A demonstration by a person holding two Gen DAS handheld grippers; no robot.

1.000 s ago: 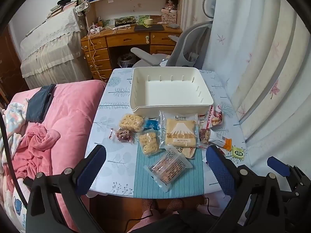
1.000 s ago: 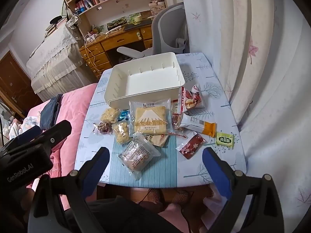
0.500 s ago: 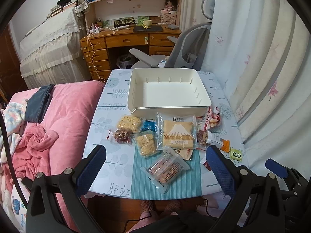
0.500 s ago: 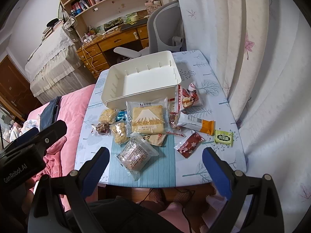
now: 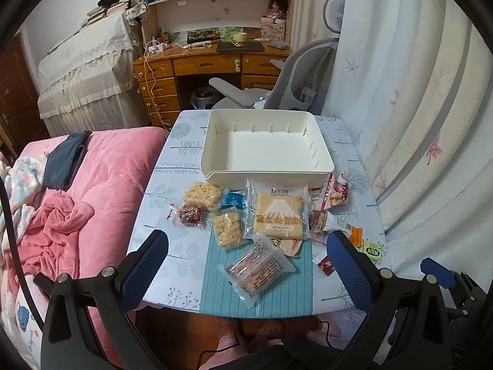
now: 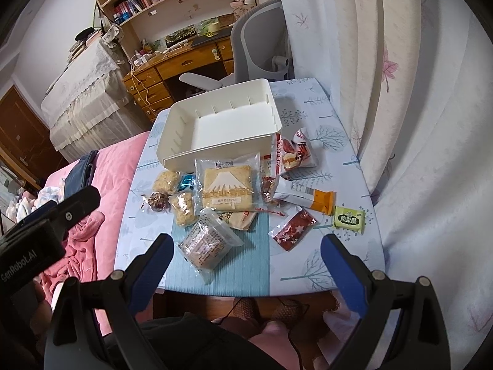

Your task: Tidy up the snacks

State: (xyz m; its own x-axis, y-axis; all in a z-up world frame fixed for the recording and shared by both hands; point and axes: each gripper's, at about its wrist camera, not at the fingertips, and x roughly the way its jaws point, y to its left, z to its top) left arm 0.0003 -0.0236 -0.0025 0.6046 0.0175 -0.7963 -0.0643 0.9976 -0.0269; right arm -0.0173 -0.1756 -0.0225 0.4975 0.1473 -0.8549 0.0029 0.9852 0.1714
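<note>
An empty white bin (image 5: 267, 145) (image 6: 228, 125) stands at the far side of the small table (image 5: 185, 141). In front of it lie several snack packets: a large Fuji-print bread bag (image 5: 279, 212) (image 6: 228, 186), a clear biscuit pack (image 5: 257, 268) (image 6: 208, 243), two puffed-rice bars (image 5: 203, 195), a red packet (image 6: 292, 229), a green packet (image 6: 349, 219) and an orange-tipped stick pack (image 6: 308, 199). My left gripper (image 5: 246, 265) hovers open above the table's near edge. My right gripper (image 6: 246, 265) is open too, held high over the near edge. Neither holds anything.
A pink blanket-covered bed (image 5: 101, 178) borders the table's left side. A curtain (image 5: 416, 108) hangs along the right. A grey office chair (image 5: 292, 89) and wooden desk (image 5: 203, 64) stand behind the bin. The person's slippered feet (image 5: 246, 336) show under the table.
Both grippers have drawn back and slightly up, so the table sits a little farther away in both views. The snacks and the bin have not moved.
</note>
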